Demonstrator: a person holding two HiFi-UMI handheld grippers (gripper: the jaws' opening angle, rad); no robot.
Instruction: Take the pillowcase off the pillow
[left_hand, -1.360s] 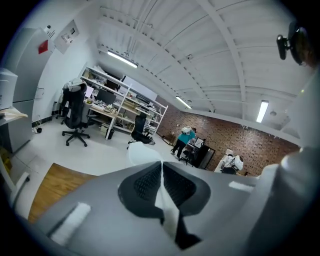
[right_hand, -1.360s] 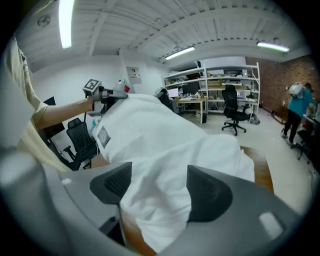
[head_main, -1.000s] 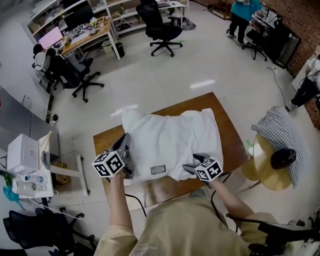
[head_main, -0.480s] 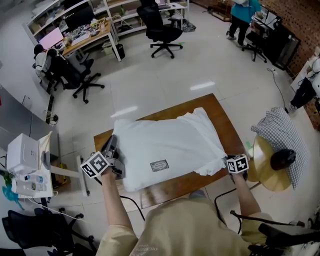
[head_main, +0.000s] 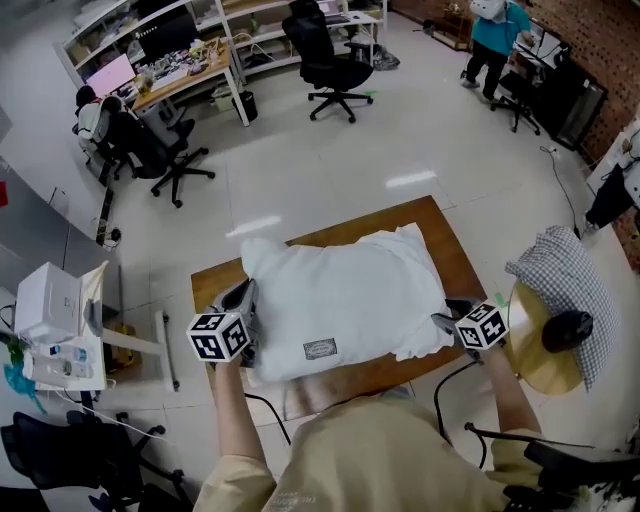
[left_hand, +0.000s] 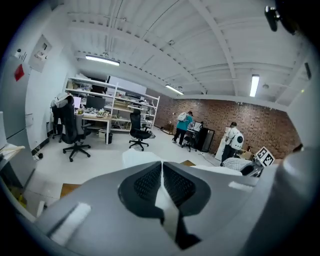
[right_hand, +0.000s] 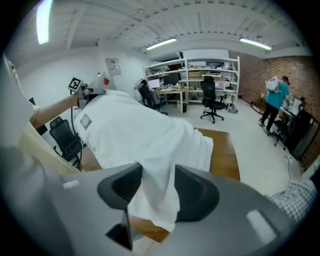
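Both forearms (head_main: 232, 400) reach forward | left claw (head_main: 246, 293) pinching pillowcase (head_main: 340, 295) | right claw (head_main: 443, 319) just opening, pillowcase between jaws

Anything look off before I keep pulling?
Nothing spilled or damaged. One oddity: the right gripper has just been opening its jaws, so a corner of the pillowcase hangs loose between them, unpinched, while the left gripper is shut on its other end.
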